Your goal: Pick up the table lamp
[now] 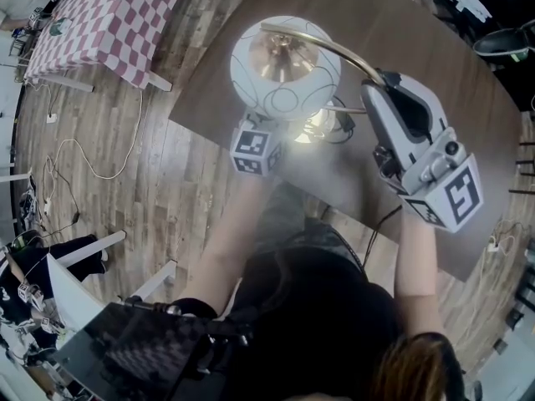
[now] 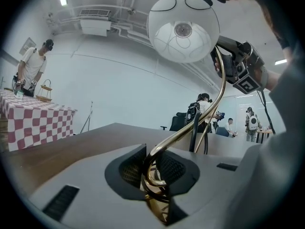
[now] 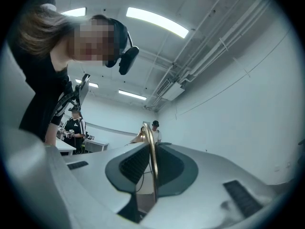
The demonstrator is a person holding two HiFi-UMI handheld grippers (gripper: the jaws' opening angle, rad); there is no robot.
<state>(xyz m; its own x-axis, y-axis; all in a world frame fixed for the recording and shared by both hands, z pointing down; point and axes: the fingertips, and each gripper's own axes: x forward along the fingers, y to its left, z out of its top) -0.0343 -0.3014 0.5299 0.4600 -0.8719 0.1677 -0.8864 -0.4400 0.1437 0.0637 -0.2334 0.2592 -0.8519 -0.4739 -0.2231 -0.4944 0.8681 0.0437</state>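
Observation:
The table lamp stands on the dark wooden table [image 1: 435, 48]. Its white globe shade [image 1: 284, 63] [image 2: 183, 27] hangs from a curved brass arm [image 1: 330, 48] [image 2: 218, 104]. My left gripper [image 2: 153, 170] is low at the lamp's foot, its pads closed on the coiled brass stem. In the head view only its marker cube [image 1: 255, 150] shows, below the globe. My right gripper [image 1: 378, 80] [image 3: 152, 168] is higher up at the right, shut on the thin brass arm [image 3: 151, 144], which runs upright between its pads. The lamp's base is mostly hidden under the globe.
A table with a red-checked cloth [image 1: 109, 15] stands at the far left, with cables [image 1: 84, 157] on the wooden floor beside it. A black cord [image 1: 374, 228] hangs over the table's near edge. Black chairs [image 1: 501, 40] stand at the far right. People stand in the background [image 2: 33, 66].

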